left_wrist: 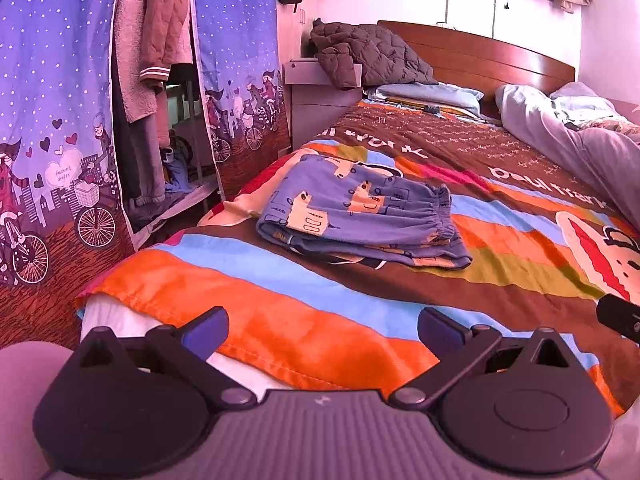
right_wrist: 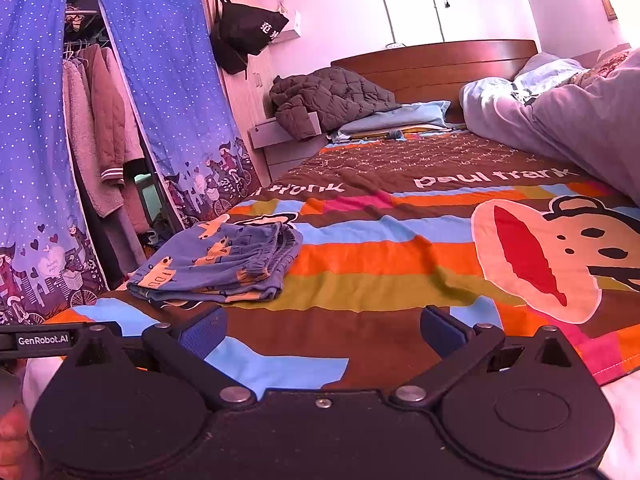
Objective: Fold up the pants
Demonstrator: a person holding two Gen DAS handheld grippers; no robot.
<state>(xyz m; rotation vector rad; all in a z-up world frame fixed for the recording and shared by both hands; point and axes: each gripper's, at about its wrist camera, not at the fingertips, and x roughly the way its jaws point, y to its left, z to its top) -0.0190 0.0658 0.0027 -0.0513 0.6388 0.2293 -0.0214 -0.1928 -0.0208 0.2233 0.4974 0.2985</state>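
Small blue pants (left_wrist: pixel 360 216) with a yellow cartoon print lie folded in a flat stack on the striped blanket (left_wrist: pixel 280 312), elastic waistband to the right. They also show in the right wrist view (right_wrist: pixel 220 264), at the bed's left edge. My left gripper (left_wrist: pixel 322 326) is open and empty, held back over the near edge of the bed, apart from the pants. My right gripper (right_wrist: pixel 324 326) is open and empty, also back from the pants, to their right. Part of the right gripper (left_wrist: pixel 620 316) shows at the left wrist view's right edge.
A blue curtained wardrobe (left_wrist: pixel 60 120) with hanging clothes stands left of the bed. A grey quilted jacket (left_wrist: pixel 368 56) lies on the nightstand by the wooden headboard (left_wrist: pixel 480 56). Pillows and a grey duvet (right_wrist: pixel 560 120) are piled at the far right.
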